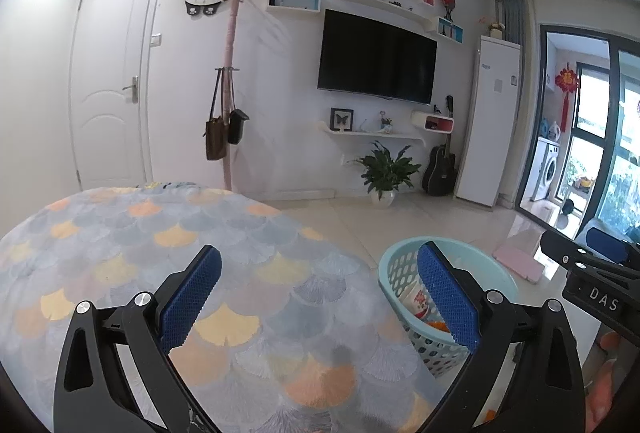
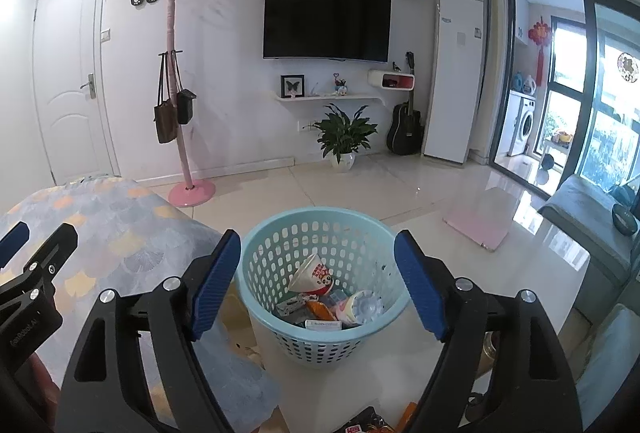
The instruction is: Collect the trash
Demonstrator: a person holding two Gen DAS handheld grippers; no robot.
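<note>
A light blue perforated waste basket (image 2: 320, 233) stands on the tiled floor and holds several pieces of trash: a paper cup (image 2: 312, 273), wrappers and a plastic lid. My right gripper (image 2: 316, 273) is open and empty above the basket. My left gripper (image 1: 320, 293) is open and empty over the table with the scale-patterned cloth (image 1: 140, 253); the basket (image 1: 400, 269) lies to its right. The right gripper shows at the right edge of the left wrist view (image 1: 592, 273). More wrappers (image 2: 372, 423) lie at the bottom edge of the right wrist view.
A pink coat stand (image 2: 176, 73) with bags stands behind the table. A potted plant (image 2: 344, 137), guitar (image 2: 406, 129) and white cabinet (image 2: 456, 73) line the far wall under the TV (image 2: 326, 21). A pink mat (image 2: 480, 225) lies on the floor. A grey sofa (image 2: 580, 233) is at right.
</note>
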